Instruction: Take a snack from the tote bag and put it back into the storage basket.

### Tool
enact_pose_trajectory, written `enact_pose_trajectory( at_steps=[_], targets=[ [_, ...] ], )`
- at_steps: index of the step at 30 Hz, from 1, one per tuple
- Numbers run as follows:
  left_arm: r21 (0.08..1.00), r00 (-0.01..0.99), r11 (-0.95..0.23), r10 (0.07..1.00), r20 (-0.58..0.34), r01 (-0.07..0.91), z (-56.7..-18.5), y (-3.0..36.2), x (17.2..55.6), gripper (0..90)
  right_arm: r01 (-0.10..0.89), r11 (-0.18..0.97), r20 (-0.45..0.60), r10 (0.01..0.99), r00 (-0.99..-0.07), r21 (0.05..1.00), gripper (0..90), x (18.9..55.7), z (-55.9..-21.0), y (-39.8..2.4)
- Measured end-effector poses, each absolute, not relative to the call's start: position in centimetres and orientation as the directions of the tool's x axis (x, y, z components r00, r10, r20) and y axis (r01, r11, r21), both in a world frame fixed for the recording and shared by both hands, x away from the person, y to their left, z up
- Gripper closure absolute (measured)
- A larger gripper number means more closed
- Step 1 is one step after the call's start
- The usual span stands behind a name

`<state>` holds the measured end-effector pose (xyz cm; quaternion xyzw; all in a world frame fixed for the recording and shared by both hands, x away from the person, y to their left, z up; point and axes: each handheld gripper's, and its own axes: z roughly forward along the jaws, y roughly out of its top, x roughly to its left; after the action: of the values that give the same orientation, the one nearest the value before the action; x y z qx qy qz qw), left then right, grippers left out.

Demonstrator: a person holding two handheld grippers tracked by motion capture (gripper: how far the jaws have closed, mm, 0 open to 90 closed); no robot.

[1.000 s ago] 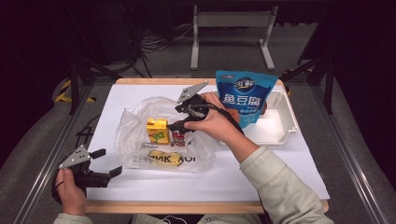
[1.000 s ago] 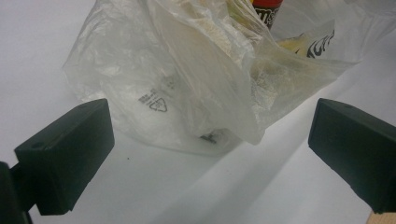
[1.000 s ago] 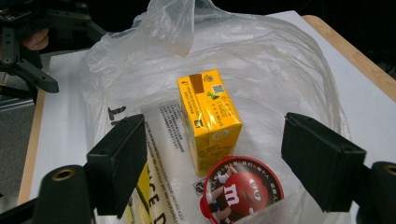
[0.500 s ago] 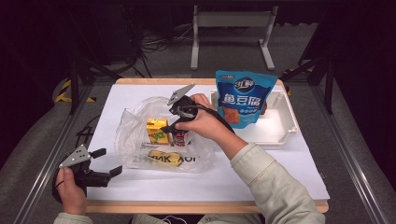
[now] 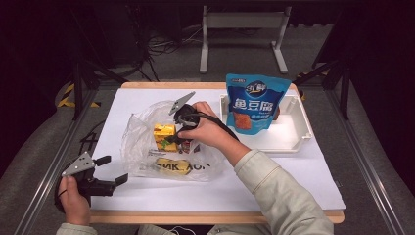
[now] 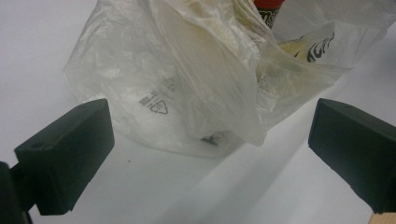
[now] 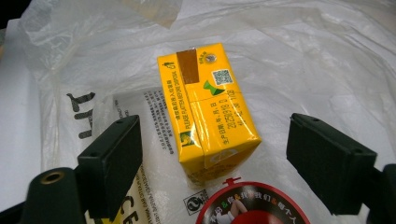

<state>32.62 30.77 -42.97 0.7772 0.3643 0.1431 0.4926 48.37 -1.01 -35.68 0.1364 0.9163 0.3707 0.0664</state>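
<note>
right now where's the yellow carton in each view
high view: yellow carton left of centre, on the plastic bag, just left of the right gripper.
left gripper view: I can't make it out among the bag's folds.
right gripper view: centre, between the open jaws, on the bag.
shared landmark: the red lid beside the carton.

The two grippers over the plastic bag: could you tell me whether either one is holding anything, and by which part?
Nothing is held. The right gripper stands open around the yellow carton; the left gripper is open before the plastic bag.
</note>
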Motion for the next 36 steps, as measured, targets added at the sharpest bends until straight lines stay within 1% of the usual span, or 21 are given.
enact_pose_trajectory(
  at_steps=[11, 24, 28, 29, 31, 32, 33, 36],
  targets=[
    [0.871, 0.692, -0.245, 0.708, -0.14, 0.427, -43.0, 30.8, 32.6, 0.9, 0.198, 0.72, -0.031, 0.291, -0.956, 0.665, 20.2, 48.9, -36.8, -0.2],
    [0.871, 0.694, -0.245, 0.706, -0.142, 0.427, -43.0, 30.8, 32.8, 0.9, 0.154, 0.761, -0.068, 0.252, -0.965, 0.631, 27.9, 49.0, -37.5, 1.1],
    [0.871, 0.695, -0.246, 0.706, -0.141, 0.426, -43.0, 30.8, 32.8, 0.9, 0.13, 0.779, -0.093, 0.234, -0.968, 0.613, 35.0, 49.1, -37.6, 1.2],
    [0.871, 0.695, -0.246, 0.706, -0.141, 0.426, -43.0, 30.8, 32.8, 0.8, 0.13, 0.779, -0.093, 0.234, -0.968, 0.613, 35.0, 49.1, -37.6, 1.2],
    [0.869, 0.693, -0.245, 0.707, -0.143, 0.43, -43.0, 30.8, 32.8, 0.9, 0.121, 0.785, -0.099, 0.226, -0.969, 0.608, 38.4, 49.1, -37.5, 1.2],
    [0.871, 0.694, -0.246, 0.706, -0.14, 0.426, -43.0, 30.8, 32.8, 0.9, 0.116, 0.785, -0.102, 0.221, -0.97, 0.609, 41.5, 49.0, -37.5, 1.3],
    [0.871, 0.694, -0.246, 0.706, -0.14, 0.426, -43.0, 30.8, 32.8, 0.9, 0.1, 0.794, -0.111, 0.206, -0.972, 0.6, 47.2, 49.0, -37.4, 1.3],
    [0.87, 0.694, -0.247, 0.707, -0.139, 0.426, -43.0, 30.8, 32.8, 0.9, 0.087, 0.803, -0.115, 0.19, -0.975, 0.59, 50.3, 48.9, -37.2, 1.3]
  ],
)
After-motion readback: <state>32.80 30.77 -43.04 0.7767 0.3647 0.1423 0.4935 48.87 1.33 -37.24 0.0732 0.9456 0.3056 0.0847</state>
